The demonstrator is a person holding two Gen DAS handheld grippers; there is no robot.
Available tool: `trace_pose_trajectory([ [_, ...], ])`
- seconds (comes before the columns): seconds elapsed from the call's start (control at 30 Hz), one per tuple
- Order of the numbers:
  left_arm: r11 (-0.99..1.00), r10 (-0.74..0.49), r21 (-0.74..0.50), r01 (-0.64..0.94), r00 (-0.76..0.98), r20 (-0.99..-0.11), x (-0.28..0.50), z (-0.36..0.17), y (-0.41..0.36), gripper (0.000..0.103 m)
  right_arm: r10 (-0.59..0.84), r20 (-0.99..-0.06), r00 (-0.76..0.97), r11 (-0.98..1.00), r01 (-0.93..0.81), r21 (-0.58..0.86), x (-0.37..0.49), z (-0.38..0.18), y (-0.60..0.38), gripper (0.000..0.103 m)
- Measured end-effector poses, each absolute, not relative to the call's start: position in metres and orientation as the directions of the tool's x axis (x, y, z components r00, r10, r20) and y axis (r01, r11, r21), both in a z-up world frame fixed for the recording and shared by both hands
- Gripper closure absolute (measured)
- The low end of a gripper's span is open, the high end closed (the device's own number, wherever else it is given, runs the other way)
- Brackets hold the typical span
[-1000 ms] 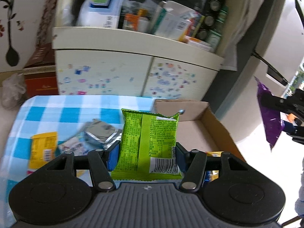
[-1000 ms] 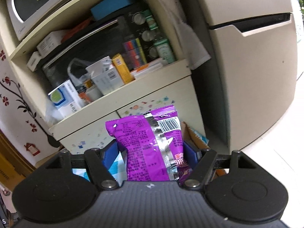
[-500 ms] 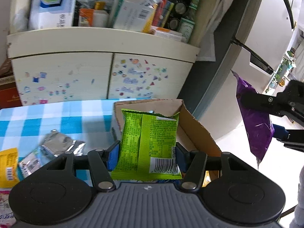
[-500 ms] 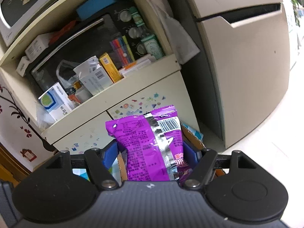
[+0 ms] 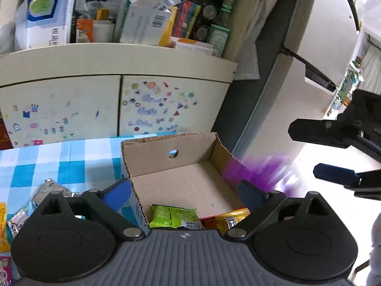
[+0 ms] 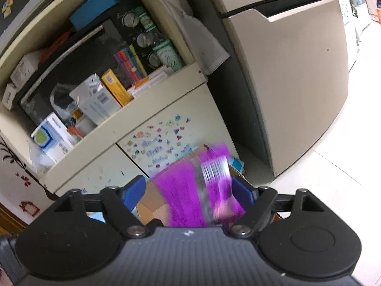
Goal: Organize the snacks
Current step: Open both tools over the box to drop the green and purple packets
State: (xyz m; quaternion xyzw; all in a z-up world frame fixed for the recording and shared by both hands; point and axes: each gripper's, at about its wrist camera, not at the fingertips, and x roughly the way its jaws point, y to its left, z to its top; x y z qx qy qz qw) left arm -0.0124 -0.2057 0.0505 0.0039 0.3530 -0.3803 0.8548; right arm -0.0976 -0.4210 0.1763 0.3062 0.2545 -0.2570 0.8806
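Now the cardboard box (image 5: 188,181) sits open-topped on the blue-and-white checked tablecloth (image 5: 59,164), and everything else is placed around it. Over the box's near edge the left gripper (image 5: 183,191) hangs with its jaws spread wide and nothing between them; one blue pad lies just outside the box's left wall, the other above the right wall. Inside the box, against its near end, the green snack packet (image 5: 175,215) lies flat, and a yellow-and-red packet (image 5: 229,218) lies just beside it toward the box's right corner. Left of the box, on the cloth, silver foil packets (image 5: 51,190) and a yellow packet (image 5: 2,221) lie loose. At the box's right wall the purple snack packet (image 5: 257,171) shows only as a motion-blurred streak, so its exact contact with the box cannot be told. From the right wrist view that purple packet (image 6: 190,195) is smeared too, in the gap between the pads of the right gripper (image 6: 188,193), whose jaws stand parted and not pressing it; the box (image 6: 154,202) lies directly under it. Seen from the left wrist, the right gripper (image 5: 333,152) hovers above and to the right of the box, fingers apart. Behind the box stands a cream cabinet (image 5: 119,104) with stickers on its doors, and a shelf above it is crowded with cartons and bottles.
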Motion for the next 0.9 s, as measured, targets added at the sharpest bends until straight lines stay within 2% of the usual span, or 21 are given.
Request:
trace_pose_trajectory([
  [0.17,0.736,-0.627,-0.273,0.620,0.471,-0.621,-0.009,0.057,-0.197,0.003,-0.280,-0.599,0.750,0.693,0.590,0.414,-0.096,0.177,-0.419,0.021],
  [0.77,0.817,-0.464,-0.100,0.568,0.546,-0.698,-0.011,0.066,-0.157,0.002,-0.211,-0.606,0.767,0.755,0.521,0.398,-0.078,0.174,-0.403,0.021],
  [0.9,0.828,-0.448,-0.098,0.552,0.545,-0.709,-0.009,0.066,-0.148,0.002,-0.199,-0.611,0.767,0.769,0.508,0.388,-0.073,0.172,-0.398,0.021],
])
